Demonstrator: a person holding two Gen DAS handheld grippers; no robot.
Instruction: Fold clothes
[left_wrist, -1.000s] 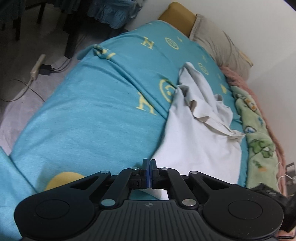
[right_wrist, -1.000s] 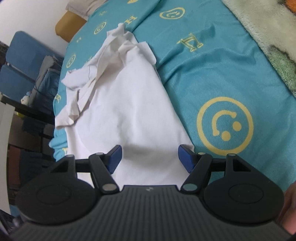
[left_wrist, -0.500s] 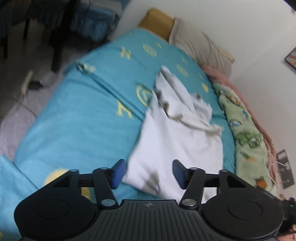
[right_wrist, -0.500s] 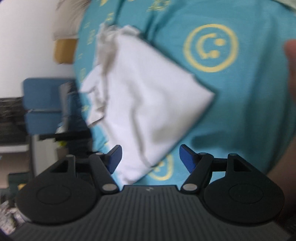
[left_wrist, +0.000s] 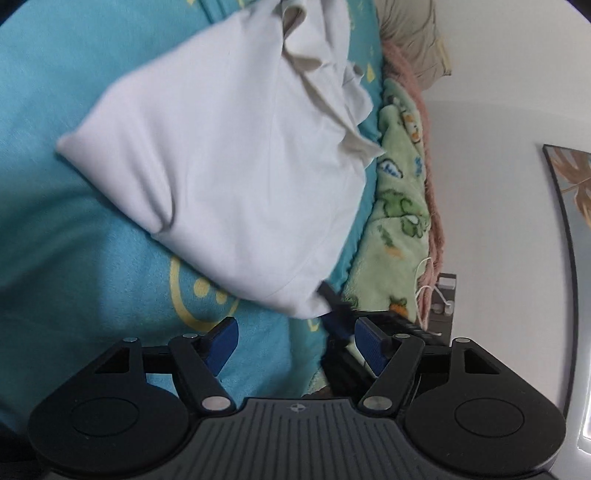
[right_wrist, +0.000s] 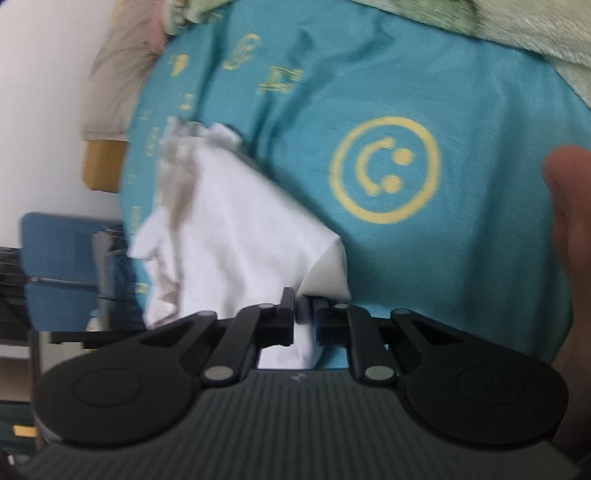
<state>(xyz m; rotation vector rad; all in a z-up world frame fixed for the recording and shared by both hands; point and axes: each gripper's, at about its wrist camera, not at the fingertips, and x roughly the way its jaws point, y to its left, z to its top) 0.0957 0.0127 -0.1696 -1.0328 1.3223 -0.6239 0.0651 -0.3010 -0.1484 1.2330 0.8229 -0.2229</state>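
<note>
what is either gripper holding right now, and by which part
The right gripper is shut on the white garment at its near bottom corner. The left gripper is open and holds nothing.

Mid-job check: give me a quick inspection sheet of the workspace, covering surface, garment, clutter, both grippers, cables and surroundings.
Surface: bed with teal sheet, printed with yellow smiley faces and letters.
Job's things: white garment lying on the sheet, bunched at its far end, not yet folded flat.
Clutter: green cartoon-print blanket along the wall side; beige pillow at the head of the bed.
Grippers: left gripper open, above the sheet near the garment's hem; right gripper shut on a near corner of the garment.
Cables: thin white cord by the blanket's edge.
Surroundings: white wall, framed picture, blue chair.
</note>
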